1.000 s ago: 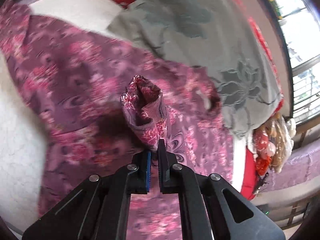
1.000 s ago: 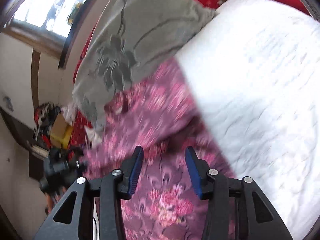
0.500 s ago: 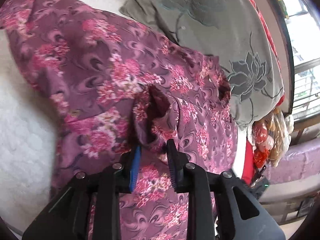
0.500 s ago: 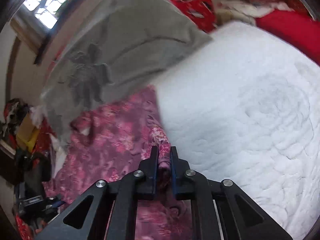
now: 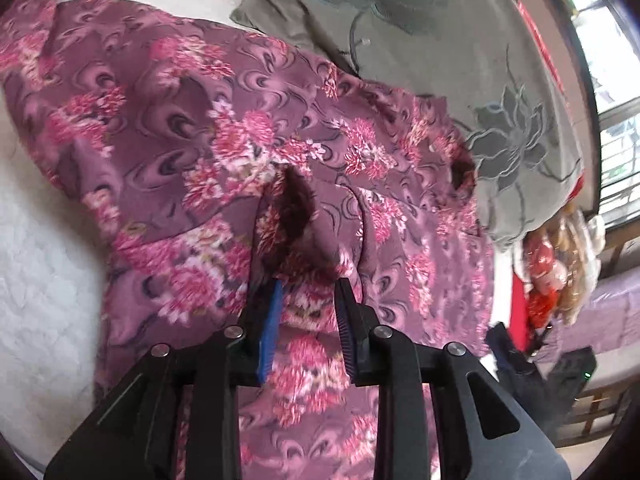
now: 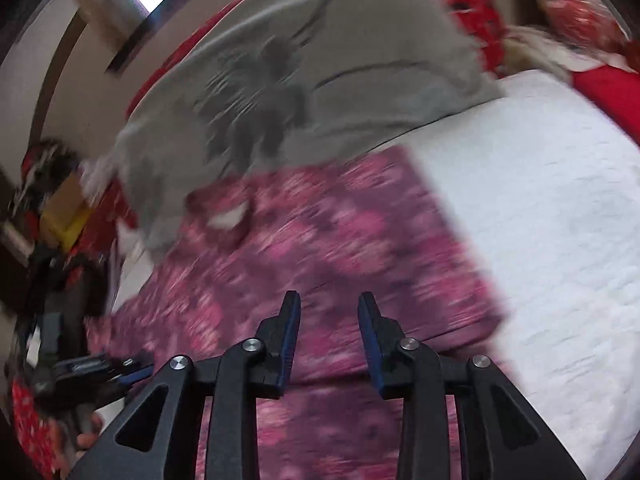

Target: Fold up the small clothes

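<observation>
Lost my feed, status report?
Left gripper open over cuff. Right gripper open, empty. Floral garment flat on bed; grey pillow beside.

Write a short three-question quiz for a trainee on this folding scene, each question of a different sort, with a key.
1. True or false: the left gripper is clamped shut on the floral garment.
2. Which lies directly against the garment's far edge? A) grey flower-print cloth B) a wooden chair C) a blue towel
3. Fill in: the garment lies on a ___ quilted bed cover.

Key
1. False. Its jaws stand apart, with the sleeve cuff just ahead of the tips.
2. A
3. white

The right gripper is likewise open, empty, above the garment.
</observation>
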